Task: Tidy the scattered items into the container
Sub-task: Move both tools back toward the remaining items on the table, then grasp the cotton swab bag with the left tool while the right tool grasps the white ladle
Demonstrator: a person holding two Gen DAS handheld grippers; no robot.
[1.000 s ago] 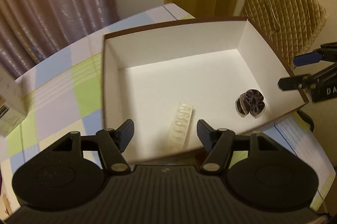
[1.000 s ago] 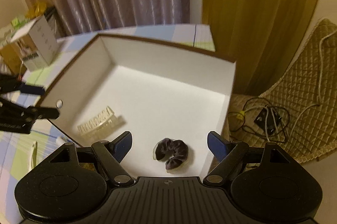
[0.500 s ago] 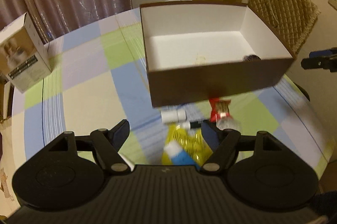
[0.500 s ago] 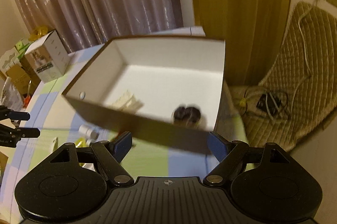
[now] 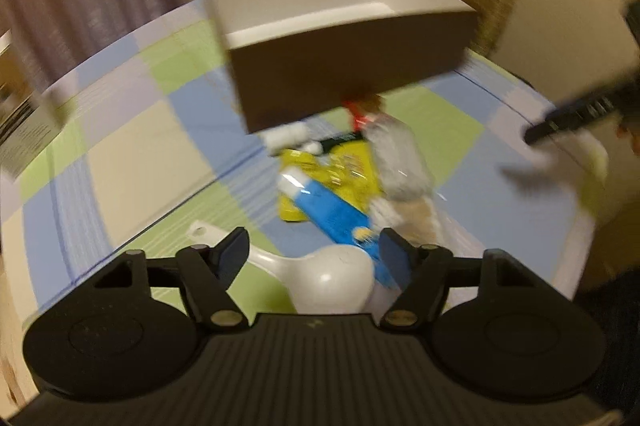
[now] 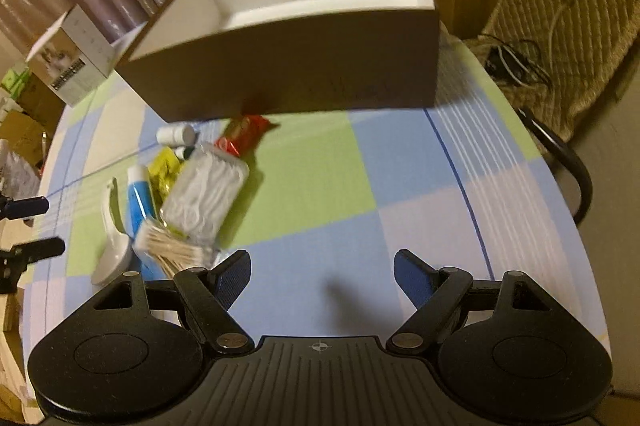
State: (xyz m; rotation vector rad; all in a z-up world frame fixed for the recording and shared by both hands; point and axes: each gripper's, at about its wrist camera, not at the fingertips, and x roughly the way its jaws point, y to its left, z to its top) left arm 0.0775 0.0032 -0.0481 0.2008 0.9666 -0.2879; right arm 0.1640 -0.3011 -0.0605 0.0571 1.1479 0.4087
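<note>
A brown box [image 5: 352, 82] with a white inside [image 6: 300, 74] stands at the far side of the checked tablecloth. In front of it lies a pile: a small white bottle [image 6: 176, 134], a red wrapper [image 6: 244, 134], a yellow packet [image 5: 344, 162], a blue tube [image 5: 332, 210], a clear pack of swabs [image 6: 204, 194], wooden-stick swabs [image 6: 168, 246] and a white spoon [image 5: 332, 274]. My left gripper [image 5: 314, 254] hovers over the spoon's bowl, its jaws closing, pads clear of it. My right gripper [image 6: 322, 266] is open over bare cloth, right of the pile.
A white carton [image 6: 72, 58] stands at the table's far left. A quilted chair [image 6: 560, 6] with cables is beyond the right edge. Curtains hang behind. The left gripper [image 6: 36, 226] shows at the left edge of the right wrist view.
Both grippers have pulled back from above the box and come down toward the near table. The pile has come into view, and the spoon now lies under the left gripper.
</note>
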